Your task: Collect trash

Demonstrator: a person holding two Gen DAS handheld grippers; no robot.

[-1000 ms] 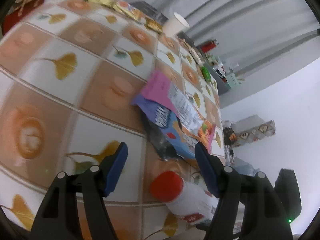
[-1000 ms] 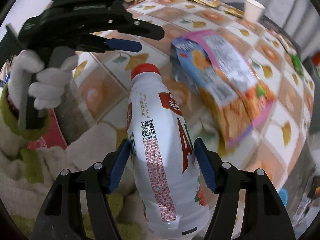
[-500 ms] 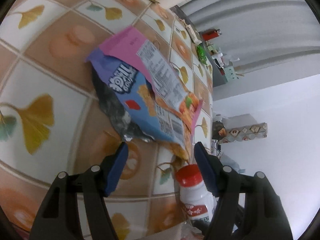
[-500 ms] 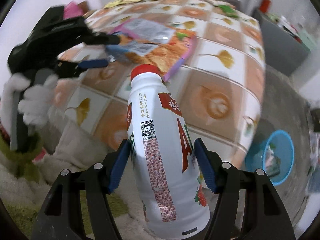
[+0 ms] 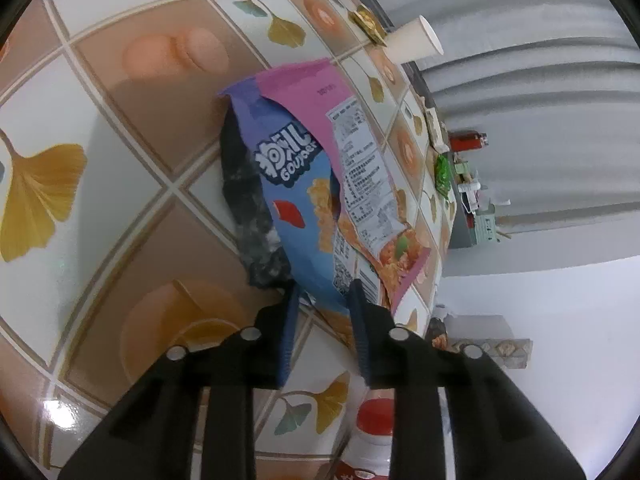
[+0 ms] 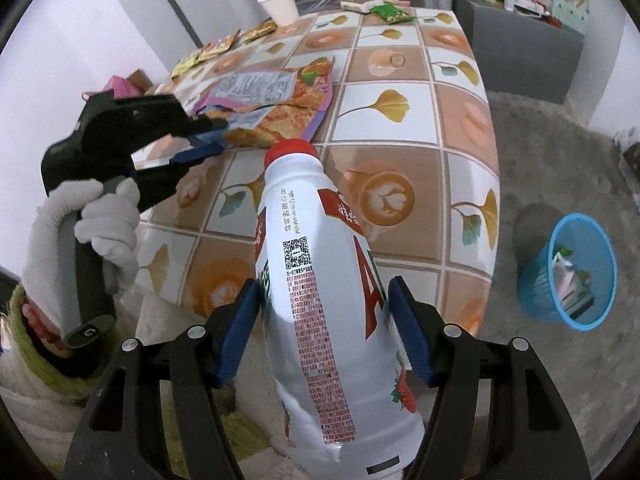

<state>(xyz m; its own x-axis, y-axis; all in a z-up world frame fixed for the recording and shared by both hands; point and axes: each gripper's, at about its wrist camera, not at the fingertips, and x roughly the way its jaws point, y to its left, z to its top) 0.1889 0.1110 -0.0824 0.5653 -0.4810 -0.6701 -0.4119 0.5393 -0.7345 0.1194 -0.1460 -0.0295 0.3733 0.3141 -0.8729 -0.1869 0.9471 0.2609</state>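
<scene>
Trash fills blue bin [image 6: 576,280]; right gripper [image 6: 324,312] grips bottle [image 6: 320,280].

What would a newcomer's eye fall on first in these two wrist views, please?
First the big white bottle with its red cap, clamped between the right gripper pads and filling the middle of the right wrist view. Next the torn blue and pink snack bag on the tiled tablecloth, its near corner between the closing pads of the left gripper. A blue bin stands on the floor beyond the table's edge.
</scene>
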